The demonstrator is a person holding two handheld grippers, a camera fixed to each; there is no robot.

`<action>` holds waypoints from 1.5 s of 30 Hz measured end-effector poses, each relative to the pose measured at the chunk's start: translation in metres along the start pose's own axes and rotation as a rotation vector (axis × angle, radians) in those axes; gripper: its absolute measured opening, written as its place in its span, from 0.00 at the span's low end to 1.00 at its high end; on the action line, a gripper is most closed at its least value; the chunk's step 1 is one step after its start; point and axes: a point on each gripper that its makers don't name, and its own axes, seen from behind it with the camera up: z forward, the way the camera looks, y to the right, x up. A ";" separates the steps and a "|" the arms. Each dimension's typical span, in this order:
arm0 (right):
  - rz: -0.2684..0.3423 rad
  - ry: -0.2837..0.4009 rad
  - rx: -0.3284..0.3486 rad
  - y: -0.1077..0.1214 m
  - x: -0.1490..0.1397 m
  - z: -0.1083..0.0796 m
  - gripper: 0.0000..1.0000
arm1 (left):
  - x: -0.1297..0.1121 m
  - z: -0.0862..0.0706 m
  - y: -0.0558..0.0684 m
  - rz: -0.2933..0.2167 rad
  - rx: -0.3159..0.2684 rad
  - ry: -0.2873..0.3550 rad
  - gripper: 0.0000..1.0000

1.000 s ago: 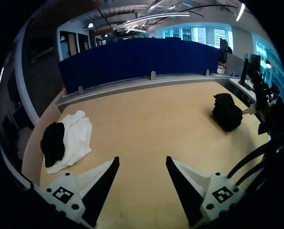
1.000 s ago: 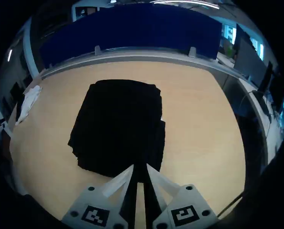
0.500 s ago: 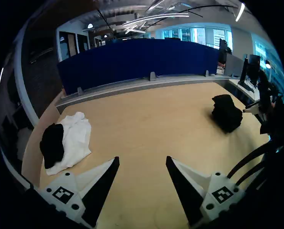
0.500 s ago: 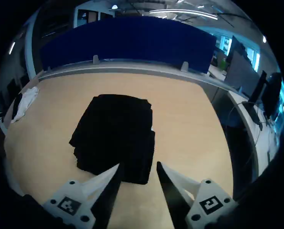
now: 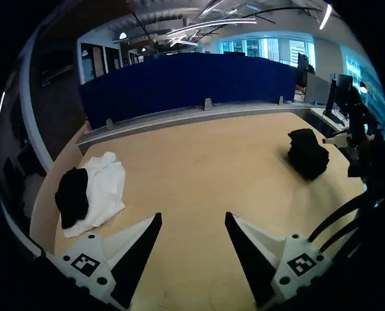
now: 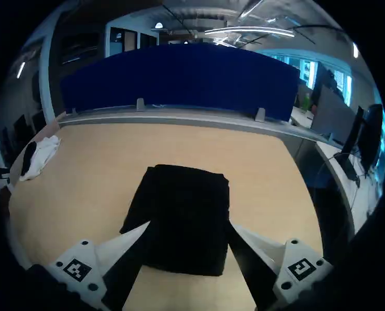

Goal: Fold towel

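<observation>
My right tongs are spread, the folded black towel lying between their tips on the worktop; left tongs spread, empty. Risk: a low tip snags the top layer, undoing the fold

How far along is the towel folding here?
Done: the black towel lies folded on the table. In hand: nothing; the right hand-held gripper straddles it, open, and the left hand-held gripper is open too. Remaining: the crumpled white towel and black cloth on it.
</observation>
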 end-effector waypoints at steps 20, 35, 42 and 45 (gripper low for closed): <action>-0.031 -0.115 0.024 -0.026 -0.066 0.036 0.99 | -0.011 -0.005 -0.011 -0.006 0.022 -0.020 0.90; 0.000 -0.001 0.026 -0.015 0.008 0.035 0.99 | -0.006 -0.002 -0.009 -0.008 0.026 -0.017 0.90; 0.002 0.019 0.034 -0.008 0.042 0.063 0.99 | -0.007 -0.002 -0.008 -0.008 0.033 -0.020 0.90; -0.006 -0.002 0.042 -0.009 0.040 0.076 0.99 | -0.008 -0.004 -0.008 -0.011 0.040 -0.023 0.90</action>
